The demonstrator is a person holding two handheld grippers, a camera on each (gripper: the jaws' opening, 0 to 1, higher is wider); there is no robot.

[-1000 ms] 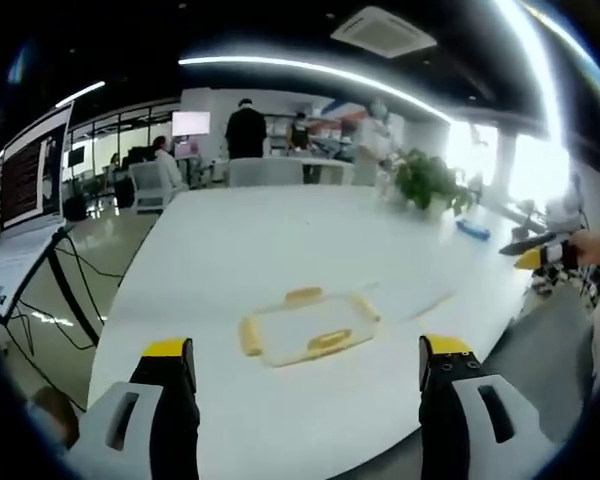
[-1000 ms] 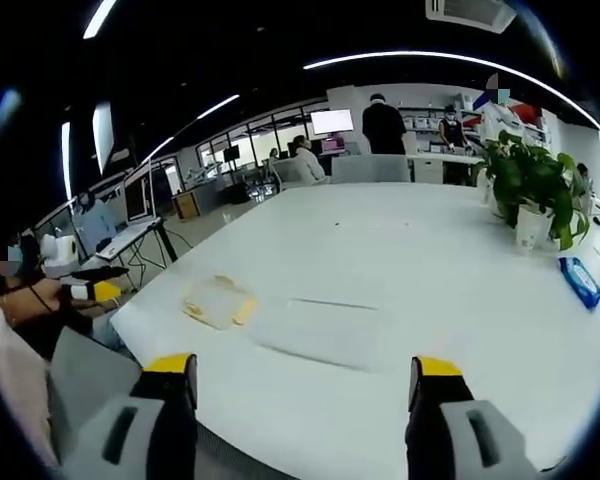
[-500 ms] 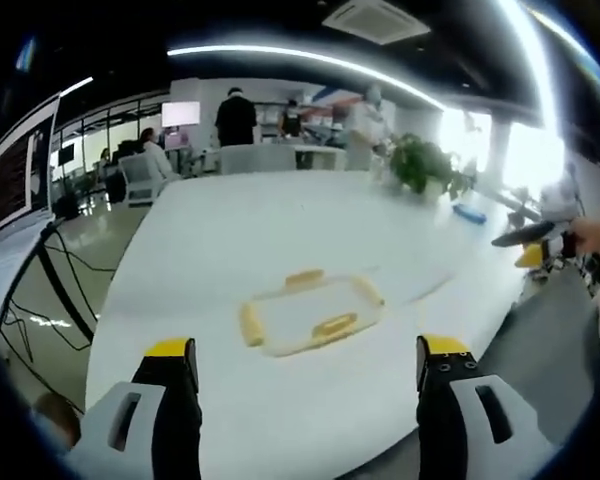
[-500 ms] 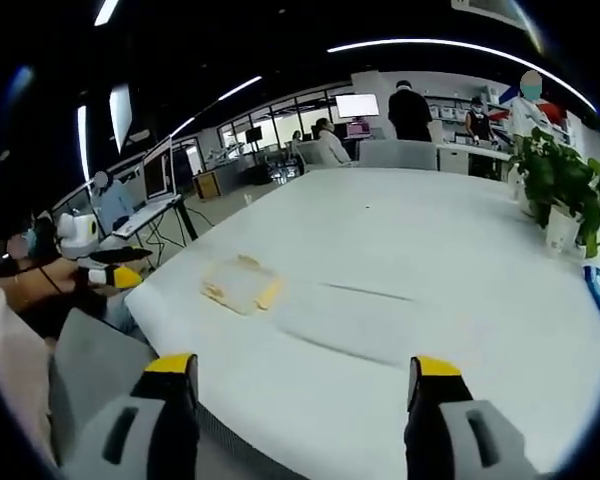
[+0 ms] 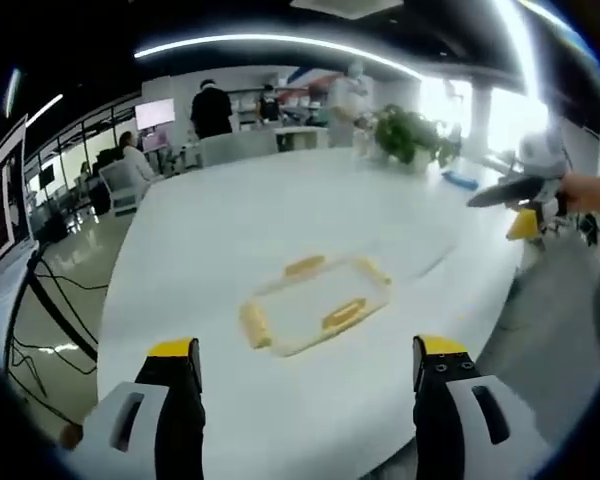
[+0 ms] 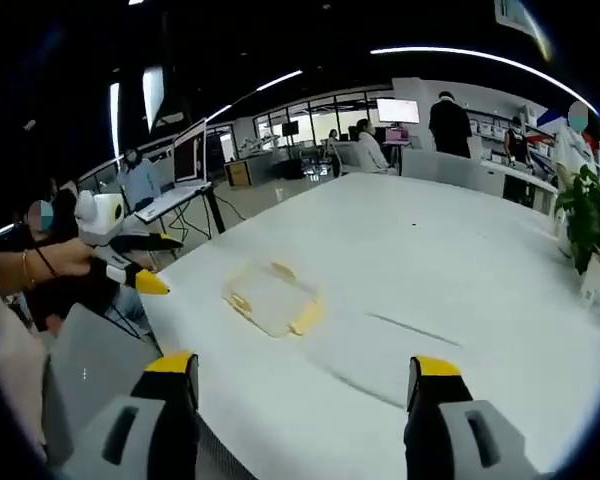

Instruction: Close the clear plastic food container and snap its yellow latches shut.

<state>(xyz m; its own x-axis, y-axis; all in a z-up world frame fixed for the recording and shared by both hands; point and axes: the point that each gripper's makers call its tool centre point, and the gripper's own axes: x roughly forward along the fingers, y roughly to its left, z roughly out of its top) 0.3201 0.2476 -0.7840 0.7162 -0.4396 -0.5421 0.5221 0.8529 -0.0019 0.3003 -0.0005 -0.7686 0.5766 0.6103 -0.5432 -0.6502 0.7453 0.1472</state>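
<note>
1. Left gripper, jaws apart and empty, points at the container lying centre frame on the white table.
2. Container's long axis runs lower left to upper right.
3. Right gripper, also apart, sees it upper left, seemingly farther off.

I'm standing at the near edge of a big white table in an open-plan office with a dark ceiling, where long strip lights curve overhead and a square air-conditioning vent sits near one of them. Across the table from me a leafy potted plant stands by bright windows, with a small blue pack lying near it. Further back I can see grey chairs, a lit wall screen, desks with monitors and a few people standing or seated.
</note>
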